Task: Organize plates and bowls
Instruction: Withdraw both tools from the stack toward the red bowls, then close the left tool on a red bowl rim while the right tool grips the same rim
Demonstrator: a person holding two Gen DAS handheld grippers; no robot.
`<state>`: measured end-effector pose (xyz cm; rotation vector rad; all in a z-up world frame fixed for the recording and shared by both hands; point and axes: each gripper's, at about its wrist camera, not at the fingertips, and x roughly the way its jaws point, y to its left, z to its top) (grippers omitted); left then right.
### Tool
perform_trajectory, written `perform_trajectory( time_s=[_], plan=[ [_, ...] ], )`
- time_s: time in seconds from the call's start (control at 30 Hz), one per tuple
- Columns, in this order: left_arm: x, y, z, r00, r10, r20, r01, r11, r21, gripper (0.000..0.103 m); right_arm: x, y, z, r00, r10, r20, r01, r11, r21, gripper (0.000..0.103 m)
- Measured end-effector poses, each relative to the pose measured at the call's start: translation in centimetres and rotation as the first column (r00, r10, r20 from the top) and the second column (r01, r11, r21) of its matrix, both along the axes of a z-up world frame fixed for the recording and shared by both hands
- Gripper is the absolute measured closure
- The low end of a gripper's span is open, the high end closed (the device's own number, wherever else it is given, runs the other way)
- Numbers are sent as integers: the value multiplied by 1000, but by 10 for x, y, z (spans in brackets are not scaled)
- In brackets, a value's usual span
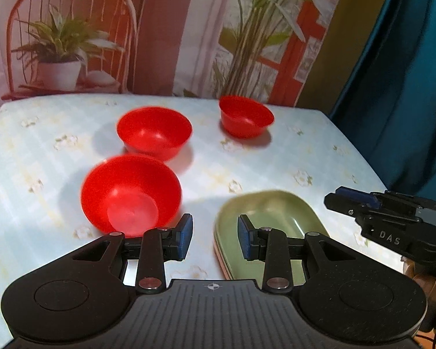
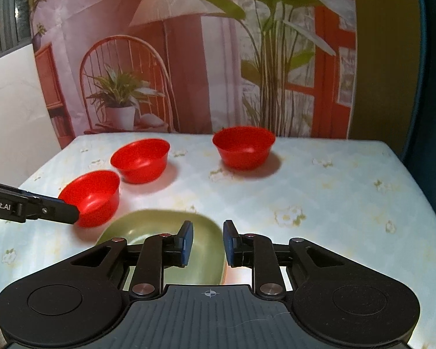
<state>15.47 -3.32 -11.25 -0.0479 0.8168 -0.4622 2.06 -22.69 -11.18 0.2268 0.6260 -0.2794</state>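
Three red bowls stand upright on the table: a near one, a middle one and a far one. A stack of green plates lies at the front edge. My left gripper is open and empty, hovering between the near bowl and the plates; it also shows in the right wrist view. My right gripper is open and empty over the plates' right rim; it also shows in the left wrist view.
The table has a pale blue flowered cloth. A printed backdrop with plants and a chair hangs behind it. A teal curtain hangs at the right. A white wall is at the left.
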Motion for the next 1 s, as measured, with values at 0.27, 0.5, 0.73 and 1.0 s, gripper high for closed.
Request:
perform_trajectory(
  time_s=[0.27, 0.5, 0.73, 1.0],
  plan=[
    [26, 12, 16, 998, 34, 48, -35, 999, 22, 67, 29, -28, 14, 1000, 13, 6, -13, 999, -50, 78],
    [63, 8, 28, 996, 43, 84, -46, 998, 34, 67, 61, -68, 12, 1000, -15, -4, 15, 999, -42, 76],
    [119, -24, 50, 989, 22, 145, -29, 998, 48, 67, 105, -101, 10, 999, -4, -43, 0, 997, -82, 71],
    [176, -72, 51, 977, -14, 212, -7, 995, 96, 67, 154, -150, 3, 996, -83, -18, 82, 996, -28, 69]
  ],
)
